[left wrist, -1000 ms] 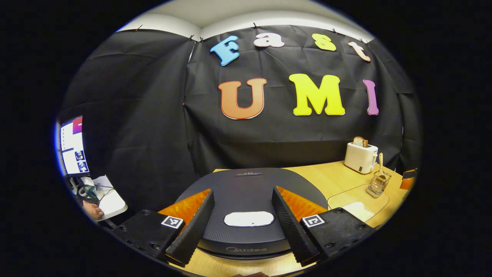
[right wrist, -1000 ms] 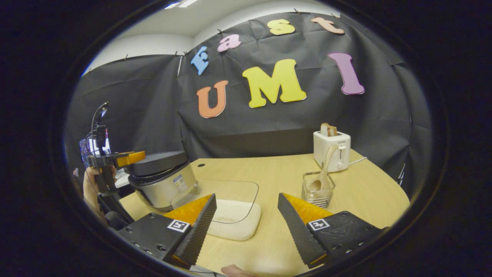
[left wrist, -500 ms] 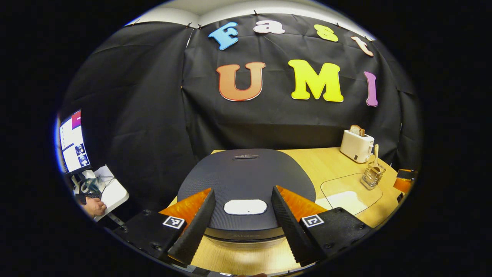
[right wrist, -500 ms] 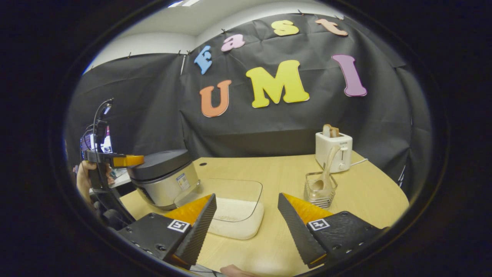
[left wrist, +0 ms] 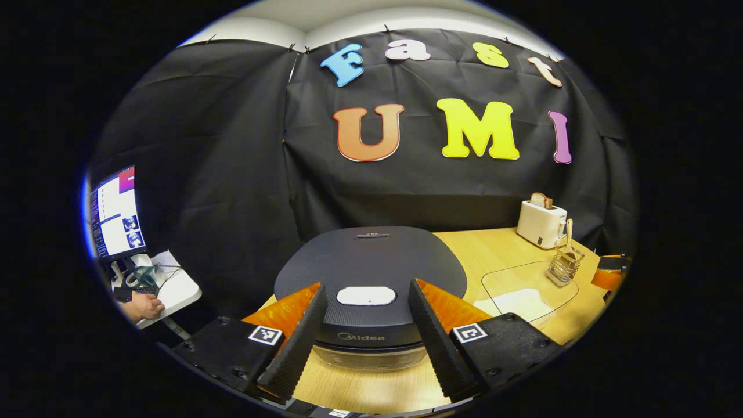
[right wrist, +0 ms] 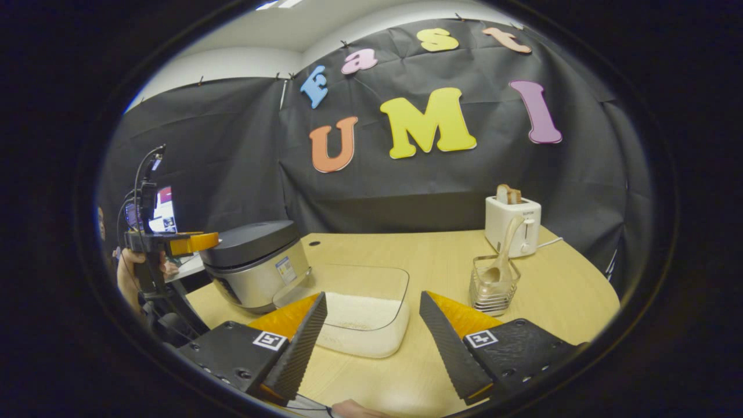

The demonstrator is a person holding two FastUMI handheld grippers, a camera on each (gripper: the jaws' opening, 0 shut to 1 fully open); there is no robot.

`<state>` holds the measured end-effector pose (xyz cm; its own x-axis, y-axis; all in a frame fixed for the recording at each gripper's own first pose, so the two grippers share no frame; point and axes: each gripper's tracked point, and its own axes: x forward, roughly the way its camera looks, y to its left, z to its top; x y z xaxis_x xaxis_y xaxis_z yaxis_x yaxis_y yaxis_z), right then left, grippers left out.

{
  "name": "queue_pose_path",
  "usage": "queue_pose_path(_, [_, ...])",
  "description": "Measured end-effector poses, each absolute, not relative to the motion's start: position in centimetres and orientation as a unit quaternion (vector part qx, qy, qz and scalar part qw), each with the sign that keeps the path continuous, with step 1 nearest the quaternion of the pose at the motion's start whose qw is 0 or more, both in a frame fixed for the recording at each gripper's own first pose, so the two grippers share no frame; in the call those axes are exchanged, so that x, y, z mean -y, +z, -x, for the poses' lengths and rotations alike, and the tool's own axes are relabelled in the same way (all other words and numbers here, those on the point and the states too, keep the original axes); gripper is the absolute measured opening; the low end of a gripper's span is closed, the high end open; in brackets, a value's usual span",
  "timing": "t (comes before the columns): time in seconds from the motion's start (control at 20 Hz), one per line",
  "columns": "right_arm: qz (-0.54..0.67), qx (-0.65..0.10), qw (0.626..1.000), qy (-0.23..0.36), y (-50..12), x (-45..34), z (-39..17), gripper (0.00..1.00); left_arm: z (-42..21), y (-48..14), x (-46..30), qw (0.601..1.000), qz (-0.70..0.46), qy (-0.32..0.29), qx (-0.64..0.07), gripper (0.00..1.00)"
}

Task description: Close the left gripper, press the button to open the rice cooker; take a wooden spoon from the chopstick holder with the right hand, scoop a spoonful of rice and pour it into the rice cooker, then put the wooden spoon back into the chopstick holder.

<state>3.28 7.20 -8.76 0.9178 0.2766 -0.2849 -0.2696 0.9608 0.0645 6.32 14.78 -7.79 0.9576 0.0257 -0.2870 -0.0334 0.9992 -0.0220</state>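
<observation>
The rice cooker (left wrist: 371, 261), dark-lidded and closed, stands right ahead of my left gripper (left wrist: 365, 285). That gripper is open, and the white lid button (left wrist: 366, 295) shows between its fingers. From the right gripper view the cooker (right wrist: 255, 267) is on the left, with the left gripper (right wrist: 174, 242) held level with its lid. My right gripper (right wrist: 372, 296) is open and holds nothing, above the table in front of a clear dish of rice (right wrist: 360, 316). The wooden spoon (right wrist: 504, 249) stands in the wire chopstick holder (right wrist: 493, 284).
A white toaster (right wrist: 514, 223) with bread stands behind the holder at the back right. The rice dish (left wrist: 525, 290) sits between cooker and holder (left wrist: 564, 267). Off the table's left are a monitor (left wrist: 113, 212) and a small white side table (left wrist: 168, 287).
My left gripper has drawn back a little from the cooker, so its front face now shows. The right gripper has eased forward and slightly left; both stay open.
</observation>
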Motion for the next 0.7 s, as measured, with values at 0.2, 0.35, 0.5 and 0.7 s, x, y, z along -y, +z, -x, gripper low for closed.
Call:
queue_pose_path(0.2, [-0.007,-0.149,0.979,0.141,-9.1,-7.6,-3.1,0.95,-6.0,-8.5,-14.5,0.992,0.016,0.024,-0.125,0.86])
queue_pose_path(0.35, [-0.005,-0.15,0.978,0.142,-9.2,-8.0,-3.0,0.95,-5.6,-8.4,-14.6,0.992,0.017,0.033,-0.118,0.85])
queue_pose_path(0.5, [-0.002,-0.15,0.978,0.143,-9.3,-8.3,-2.8,0.95,-5.6,-8.1,-14.4,0.992,0.008,0.045,-0.114,0.82])
queue_pose_path(0.7, [0.009,-0.134,0.982,0.131,-8.3,-8.0,-2.2,0.95,-5.2,-7.0,-13.2,0.994,0.014,0.033,-0.108,0.76])
